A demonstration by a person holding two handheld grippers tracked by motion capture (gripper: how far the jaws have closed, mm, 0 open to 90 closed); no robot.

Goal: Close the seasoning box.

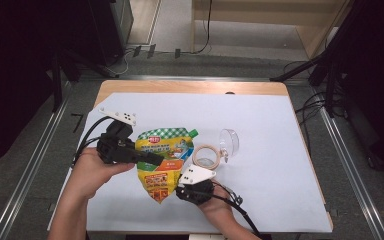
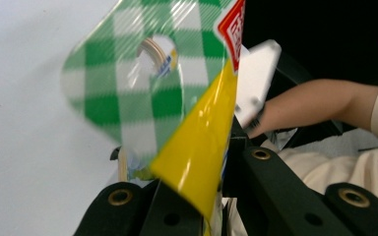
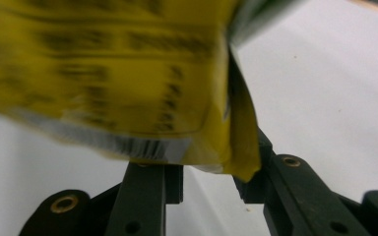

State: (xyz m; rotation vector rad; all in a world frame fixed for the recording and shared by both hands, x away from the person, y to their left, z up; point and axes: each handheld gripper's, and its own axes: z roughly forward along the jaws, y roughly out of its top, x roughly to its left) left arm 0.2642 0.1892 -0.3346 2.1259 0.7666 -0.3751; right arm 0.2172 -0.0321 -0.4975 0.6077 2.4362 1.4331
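Two sets of fingers meet on one pouch (image 1: 162,162). Left gripper (image 1: 152,159), coming in from centre-left of the high view, has its fingers clamped tight on the pouch's middle; in the left gripper view the yellow film (image 2: 202,152) runs down betw. the black fingers (image 2: 270,182). Right gripper (image 1: 187,187), lower centre, sits at the pouch's lower right edge; in the right gripper view its fingers (image 3: 150,189) stand partly apart w/ the yellow bottom corner (image 3: 241,147) betw. them, and whether the pads press on it I can't tell.

Pouch is held just left of centre in the high view, over the white sheet (image 1: 260,125) on the worktop. Long axis runs near vertical in that frame: green-check top w/ green spout cap (image 1: 193,133) toward upper right, narrow yellow end toward the bottom. Film is glossy, soft, creased; print blurred in the right gripper view.

Room: a tape roll (image 1: 206,155), pale ring, lies just right of the pouch, close to the right gripper's grey plate (image 1: 196,174). A clear plastic cup (image 1: 229,143) lies on its side just beyond the roll. Right half and far part of the sheet are bare; wood rim (image 1: 190,86) of the worktop shows at the far edge. Left of the left hand (image 1: 92,172) the sheet's edge is near.
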